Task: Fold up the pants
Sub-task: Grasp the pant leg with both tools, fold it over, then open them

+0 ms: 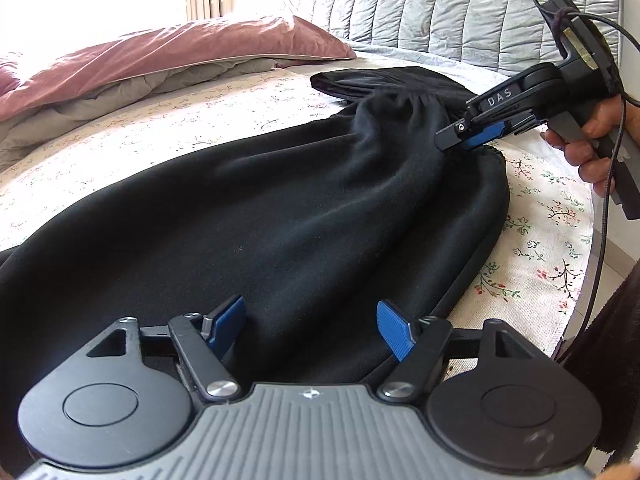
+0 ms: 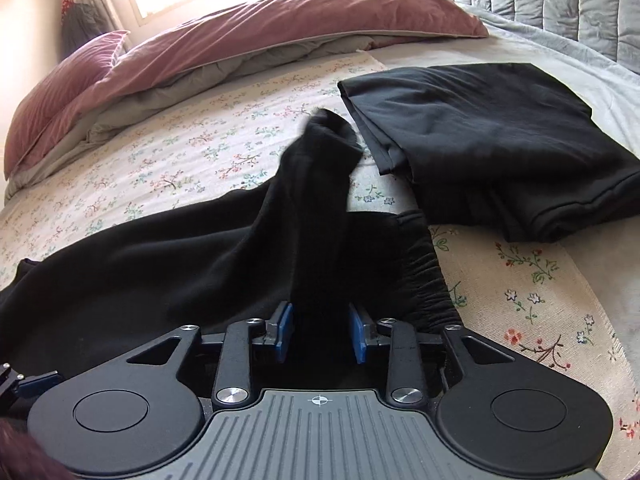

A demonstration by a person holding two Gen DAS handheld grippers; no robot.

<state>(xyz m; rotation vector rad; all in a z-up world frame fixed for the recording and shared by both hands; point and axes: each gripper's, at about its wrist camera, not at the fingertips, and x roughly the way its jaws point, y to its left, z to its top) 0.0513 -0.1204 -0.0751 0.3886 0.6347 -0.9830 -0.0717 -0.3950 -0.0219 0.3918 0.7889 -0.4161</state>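
Note:
Black pants lie spread on the floral bed sheet. In the left wrist view my left gripper is open, its blue pads either side of the fabric, low over the leg end. My right gripper is shut on the bunched waistband and lifts it a little. In the right wrist view the right gripper has a ridge of black pants fabric pinched between its blue pads, with the elastic waistband to the right. The left gripper's tip shows at the lower left edge.
A folded black garment lies on the bed beyond the waistband. A pink duvet and pillows are piled at the back. A grey quilted headboard stands at the far right. The bed edge runs along the right.

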